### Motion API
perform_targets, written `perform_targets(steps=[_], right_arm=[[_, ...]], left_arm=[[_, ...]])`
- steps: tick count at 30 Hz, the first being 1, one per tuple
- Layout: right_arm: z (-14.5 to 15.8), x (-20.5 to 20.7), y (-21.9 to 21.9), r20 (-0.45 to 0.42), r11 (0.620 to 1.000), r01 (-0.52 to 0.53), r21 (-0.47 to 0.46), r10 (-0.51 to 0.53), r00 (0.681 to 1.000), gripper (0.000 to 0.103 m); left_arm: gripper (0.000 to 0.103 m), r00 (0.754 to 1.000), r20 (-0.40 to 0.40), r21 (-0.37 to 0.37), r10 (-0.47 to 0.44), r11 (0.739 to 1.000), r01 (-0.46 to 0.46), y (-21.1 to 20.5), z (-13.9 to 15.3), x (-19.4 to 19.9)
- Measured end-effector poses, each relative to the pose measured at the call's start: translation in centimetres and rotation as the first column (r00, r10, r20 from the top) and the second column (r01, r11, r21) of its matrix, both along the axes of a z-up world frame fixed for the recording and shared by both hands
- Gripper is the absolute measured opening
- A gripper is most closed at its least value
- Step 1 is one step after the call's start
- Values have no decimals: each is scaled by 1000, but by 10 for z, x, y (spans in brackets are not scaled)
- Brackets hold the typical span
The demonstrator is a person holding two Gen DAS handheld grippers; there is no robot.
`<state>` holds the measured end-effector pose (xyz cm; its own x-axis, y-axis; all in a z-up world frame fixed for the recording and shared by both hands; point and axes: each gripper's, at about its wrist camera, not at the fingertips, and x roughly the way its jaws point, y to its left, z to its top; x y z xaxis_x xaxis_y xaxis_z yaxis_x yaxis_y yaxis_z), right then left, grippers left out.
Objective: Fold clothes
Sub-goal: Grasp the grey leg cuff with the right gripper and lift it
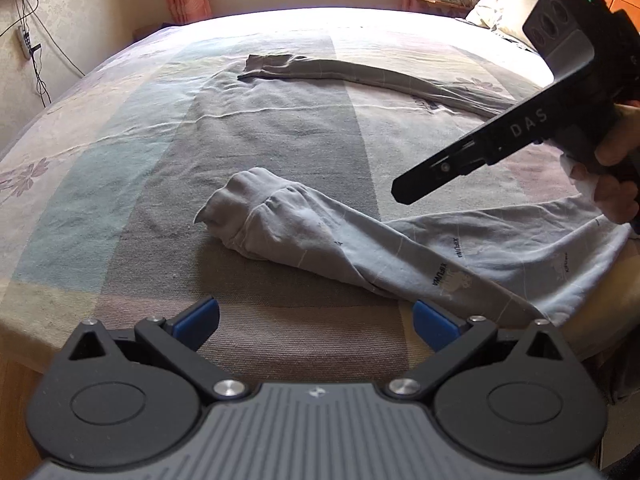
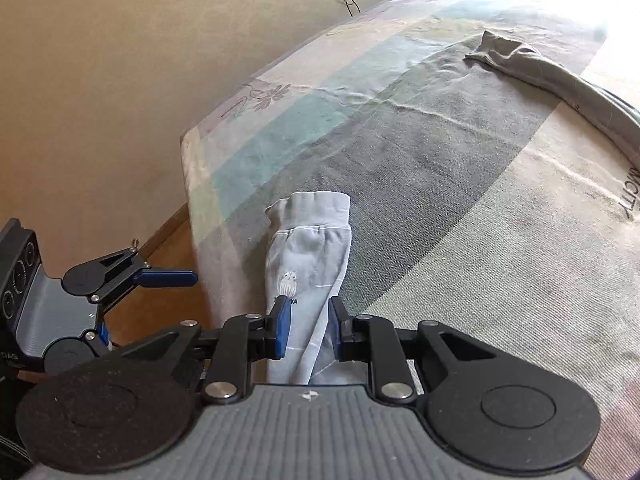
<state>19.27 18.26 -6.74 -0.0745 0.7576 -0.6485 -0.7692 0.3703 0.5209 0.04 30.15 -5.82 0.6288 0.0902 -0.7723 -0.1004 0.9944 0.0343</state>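
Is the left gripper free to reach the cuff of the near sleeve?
Probably yes: the left gripper is open and empty, and only bare bedspread separates it from the near sleeve's cuff.

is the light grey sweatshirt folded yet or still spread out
Spread out. The light grey printed sweatshirt has both sleeves stretched across the striped bedspread.

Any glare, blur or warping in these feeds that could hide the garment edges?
Left wrist view: window glare washes out the far edge of the striped patchwork bedspread; the pale grey printed sleeve is sharp. Right wrist view: even light, fisheye bends the bed edge, sleeve cuff is clear.
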Motion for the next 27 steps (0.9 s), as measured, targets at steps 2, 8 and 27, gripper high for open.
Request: perform_targets(steps=[2,8,27], right_arm=[[-11,6,12,-32,1000,2,-10,-3,999,24],[-34,11,37,-87,1000,3,-24,-6,996,29],[5,-64,61,23,959,-276,70,275,961,13]], left_arm=[[102,1000,-9,7,4,1000,-4,4,-2,0],[102,1000,-18,12,3,1000,-3,15,-4,0],[103,999,-40,-98,-7,995,3,29,-18,-18]])
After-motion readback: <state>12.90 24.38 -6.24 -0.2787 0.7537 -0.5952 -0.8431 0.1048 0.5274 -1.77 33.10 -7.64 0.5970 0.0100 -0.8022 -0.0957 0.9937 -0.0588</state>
